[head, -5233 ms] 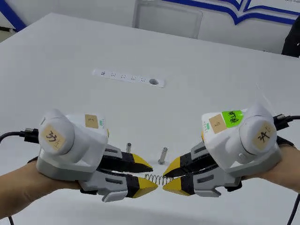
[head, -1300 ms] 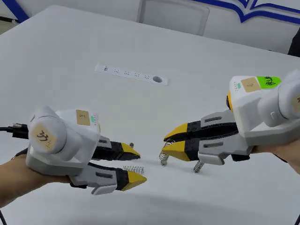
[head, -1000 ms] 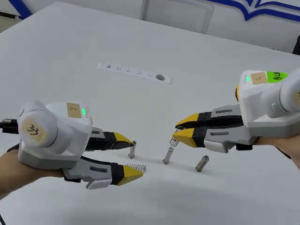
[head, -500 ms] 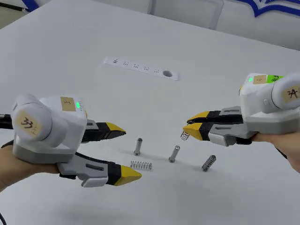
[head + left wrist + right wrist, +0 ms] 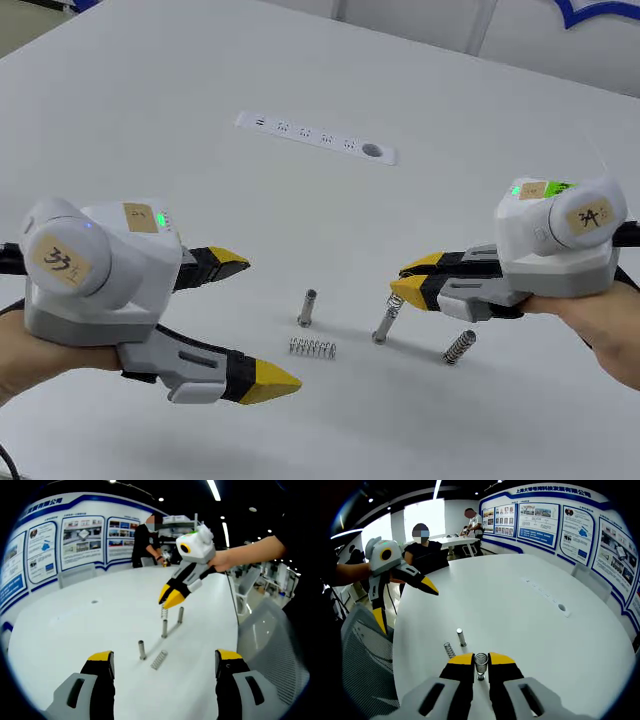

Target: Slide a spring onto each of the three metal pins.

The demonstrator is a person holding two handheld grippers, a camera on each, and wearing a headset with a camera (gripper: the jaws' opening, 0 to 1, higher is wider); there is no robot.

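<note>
The white table (image 5: 150, 90) carries everything. In the head view the left gripper (image 5: 258, 322) is at 8 o'clock, its jaws spread wide with nothing between them. The right gripper (image 5: 403, 282) is at 3 o'clock, its jaws clenched on the held spring (image 5: 395, 303). A power strip (image 5: 318, 137) lies at 12 o'clock, well apart from the work.

Three pins stand in a row near the centre: the bare pin (image 5: 307, 307), the middle pin (image 5: 382, 330) and, towards 4 o'clock, the right pin (image 5: 469, 335), which wears the fitted spring (image 5: 458, 348). The loose spring (image 5: 312, 347) lies flat just beside the bare pin, at its 5 o'clock.

The right gripper view looks down the held spring, pinched between the two yellow tips, with the middle pin directly under it. There the gripper's own body stands in front of the right pin. The left gripper view gives the side look: the held spring sits at the top end of the middle pin, and the pin's lower part is bare. It shows also a person (image 5: 147, 547) standing at the far side of the table and a mesh chair (image 5: 270, 645) at 4 o'clock.

Half a second ago the held spring hung above and beside the middle pin; now it is on the top of it. The left jaws are as wide as before.
</note>
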